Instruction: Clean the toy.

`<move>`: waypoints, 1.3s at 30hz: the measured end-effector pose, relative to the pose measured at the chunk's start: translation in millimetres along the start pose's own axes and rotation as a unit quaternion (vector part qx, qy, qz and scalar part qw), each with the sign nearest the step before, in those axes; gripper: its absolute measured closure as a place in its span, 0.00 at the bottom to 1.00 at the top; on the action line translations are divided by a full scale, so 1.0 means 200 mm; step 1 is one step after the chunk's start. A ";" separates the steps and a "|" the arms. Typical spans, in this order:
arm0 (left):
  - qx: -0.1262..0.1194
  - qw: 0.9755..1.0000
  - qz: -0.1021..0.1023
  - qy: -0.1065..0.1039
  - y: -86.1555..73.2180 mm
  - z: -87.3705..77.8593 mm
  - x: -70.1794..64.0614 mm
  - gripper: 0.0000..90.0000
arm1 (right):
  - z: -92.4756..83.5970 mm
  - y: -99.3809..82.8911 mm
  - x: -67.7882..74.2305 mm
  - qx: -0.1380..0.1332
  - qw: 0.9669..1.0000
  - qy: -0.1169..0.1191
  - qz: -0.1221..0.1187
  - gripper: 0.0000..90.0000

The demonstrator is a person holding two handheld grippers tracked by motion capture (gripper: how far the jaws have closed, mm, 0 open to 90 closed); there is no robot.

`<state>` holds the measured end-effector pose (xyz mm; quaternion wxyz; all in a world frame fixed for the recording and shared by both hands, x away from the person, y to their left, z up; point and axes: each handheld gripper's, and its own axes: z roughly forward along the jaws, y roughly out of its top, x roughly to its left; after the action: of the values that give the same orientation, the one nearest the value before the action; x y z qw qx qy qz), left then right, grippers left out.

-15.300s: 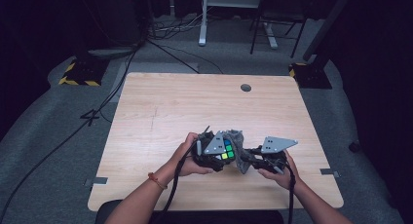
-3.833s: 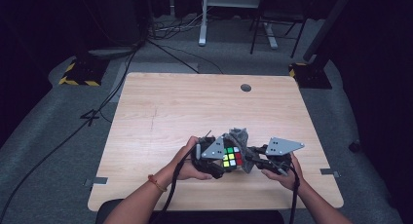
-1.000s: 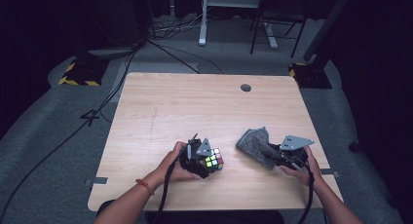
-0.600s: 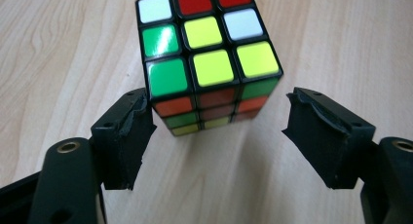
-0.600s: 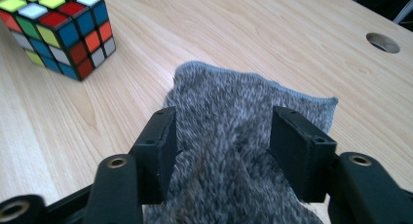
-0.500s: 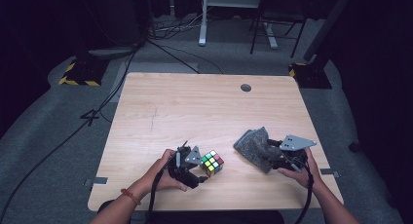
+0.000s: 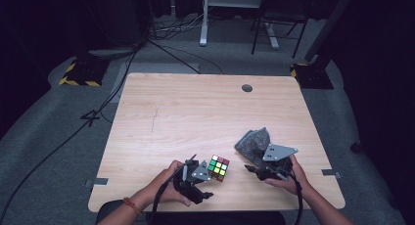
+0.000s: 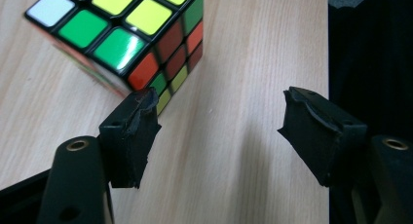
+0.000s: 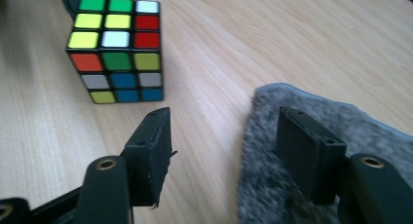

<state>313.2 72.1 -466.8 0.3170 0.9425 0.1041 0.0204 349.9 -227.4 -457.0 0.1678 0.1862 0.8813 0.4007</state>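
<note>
1. Since the cube (image 7: 219, 168) is hard plastic with shiny stickers, it will likely feel light and stiff, and a bit slippery. It stands on the tabletop (image 7: 195, 112) near the front edge, between the two hands.
2. The best place to grab the cube is on two flat sides across from each other, in the middle and not on a corner.
3. The grey pouch (image 7: 252, 141) looks like soft felt. It will bend and flop, and it is not slippery. It lies on the tabletop to the right of the cube, a little apart from it. A pinch on one edge should hold it.
4. The left tongs (image 8: 219, 121) are spread, with only bare wood between them. They have just been closing a little. One tip is right at a bottom corner of the cube; it may be touching, but it is hard to tell.
5. The right tongs (image 9: 224, 136) are spread too, and have just been opening. One side sits over the edge of the pouch and the other over bare wood. They do not pinch anything.
6. The left hand (image 7: 166, 191) lies low by the front edge, and its tongs point toward the cube.
7. The right hand (image 7: 288, 178) is low as well, at the near side of the pouch, and its tongs point left toward the cube.
</note>
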 end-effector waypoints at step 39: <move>-0.027 0.998 0.038 -0.038 0.11 0.15 0.32 0.23 | 0.23 0.10 0.11 0.044 0.995 0.066 -0.061 0.41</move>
<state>384.1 50.2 -479.4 0.3447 0.9371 0.0554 -0.0001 355.7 -176.4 -474.0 0.1249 0.1130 0.9170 0.3616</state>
